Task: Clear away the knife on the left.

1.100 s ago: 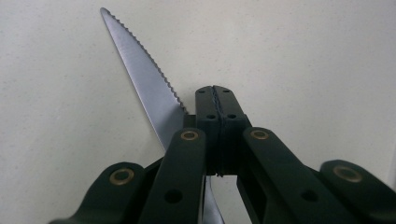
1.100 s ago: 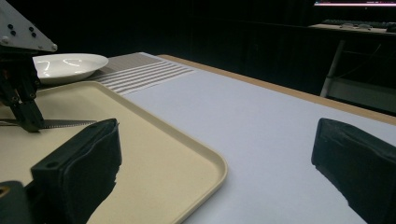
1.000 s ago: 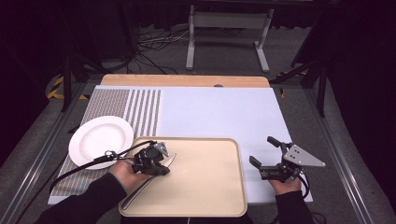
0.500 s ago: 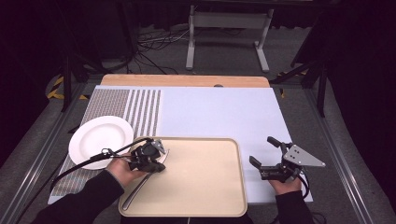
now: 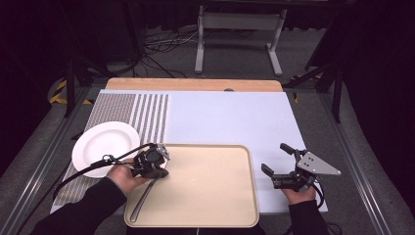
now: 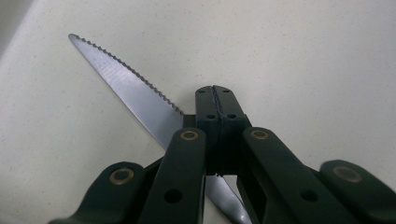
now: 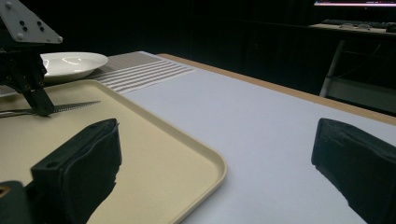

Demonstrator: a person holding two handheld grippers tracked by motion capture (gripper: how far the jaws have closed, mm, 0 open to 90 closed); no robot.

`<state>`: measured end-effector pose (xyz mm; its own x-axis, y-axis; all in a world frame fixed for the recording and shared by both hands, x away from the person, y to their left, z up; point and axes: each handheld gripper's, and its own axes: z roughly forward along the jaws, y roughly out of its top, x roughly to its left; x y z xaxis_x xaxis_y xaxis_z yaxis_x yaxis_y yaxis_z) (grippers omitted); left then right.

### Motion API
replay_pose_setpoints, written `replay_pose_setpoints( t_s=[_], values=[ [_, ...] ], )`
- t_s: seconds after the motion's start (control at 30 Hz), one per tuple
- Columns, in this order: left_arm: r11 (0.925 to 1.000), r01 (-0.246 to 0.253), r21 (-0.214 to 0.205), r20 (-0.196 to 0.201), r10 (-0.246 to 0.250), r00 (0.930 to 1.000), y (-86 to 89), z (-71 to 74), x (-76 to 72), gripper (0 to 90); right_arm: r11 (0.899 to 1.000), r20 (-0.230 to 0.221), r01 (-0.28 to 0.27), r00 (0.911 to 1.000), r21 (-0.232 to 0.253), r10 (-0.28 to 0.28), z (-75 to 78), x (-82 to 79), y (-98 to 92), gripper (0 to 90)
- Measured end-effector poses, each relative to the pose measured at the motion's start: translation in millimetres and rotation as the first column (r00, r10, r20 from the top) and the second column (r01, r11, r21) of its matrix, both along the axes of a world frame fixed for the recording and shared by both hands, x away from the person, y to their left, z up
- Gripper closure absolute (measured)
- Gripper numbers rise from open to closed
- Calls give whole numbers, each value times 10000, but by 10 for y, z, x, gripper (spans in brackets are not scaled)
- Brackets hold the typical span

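Knife: a serrated steak knife [image 6: 126, 88] is lying on the beige tray [image 5: 210, 196], at the lower left of the high view; its blade is pointing toward the tray's upper left corner, and its handle is trailing down toward the bottom edge.
Left gripper: the left gripper [image 5: 155, 164] is standing over the knife with its jaws brought together on the blade where it is meeting the handle; in the left gripper view the blade is running out from under the closed tips.
Tray: it is sitting on the white mat [image 5: 230, 117] at the lower centre, with nothing else showing on it.
Plate: a white plate [image 5: 100, 144] is resting just beside the tray's upper left corner, empty.
Right gripper: the right gripper [image 5: 280, 164] is hovering at the lower right, off the tray, with its jaws spread wide and nothing between them.
Doing the step well: the pinch is looking thin and off-centre, so the knife is likely tipping handle-down on lifting; raising slowly, keeping the blade level, and carrying it low toward the plate is seeming the safest course.
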<state>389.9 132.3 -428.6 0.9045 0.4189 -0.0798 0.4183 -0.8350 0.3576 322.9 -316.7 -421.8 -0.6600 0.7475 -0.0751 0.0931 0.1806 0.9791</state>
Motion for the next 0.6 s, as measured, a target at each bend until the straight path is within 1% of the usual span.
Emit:
replay_pose_setpoints(
  t_s=[0.1, 0.27, 0.33, 0.37, 0.43, 0.47, 0.5, 0.6],
  values=[
    [10000, -31, 94, 35, 30, 10000, 17, 5, 4, 900, 10000, -10, 21, 10000, 0, -21, 1, -1, -2, 24],
    [9995, -123, 304, 229, 116, 9997, 54, 12, 11, 900, 10000, 5, -10, 10000, 8, 10, 0, 0, 0, 24],
    [9993, -159, 337, 227, 151, 9996, 70, 13, 12, 900, 10000, 4, 1, 10000, -3, -1, 0, 0, 0, 24],
    [9993, -223, 299, 207, 217, 9995, 82, 11, 12, 900, 10000, 0, -2, 10000, -2, 2, 0, 0, 1, 24],
    [9996, -292, 55, 32, 292, 9996, 124, 2, 35, 900, 10000, -3, 0, 10000, -9, 0, 0, 0, 1, 24],
    [9994, -354, 63, 12, 354, 9994, 140, 3, 40, 900, 10000, -3, 7, 10000, -8, -7, 0, 1, 0, 24],
    [9992, -391, 108, 100, 389, 9992, 152, 4, 41, 900, 10000, -23, 11, 10000, 21, -10, 0, 0, 0, 24],
    [9988, -447, 220, 156, 444, 9989, 182, 8, 34, 900, 10000, -45, 8, 10000, -17, -8, 0, 0, 2, 24]
  ],
)
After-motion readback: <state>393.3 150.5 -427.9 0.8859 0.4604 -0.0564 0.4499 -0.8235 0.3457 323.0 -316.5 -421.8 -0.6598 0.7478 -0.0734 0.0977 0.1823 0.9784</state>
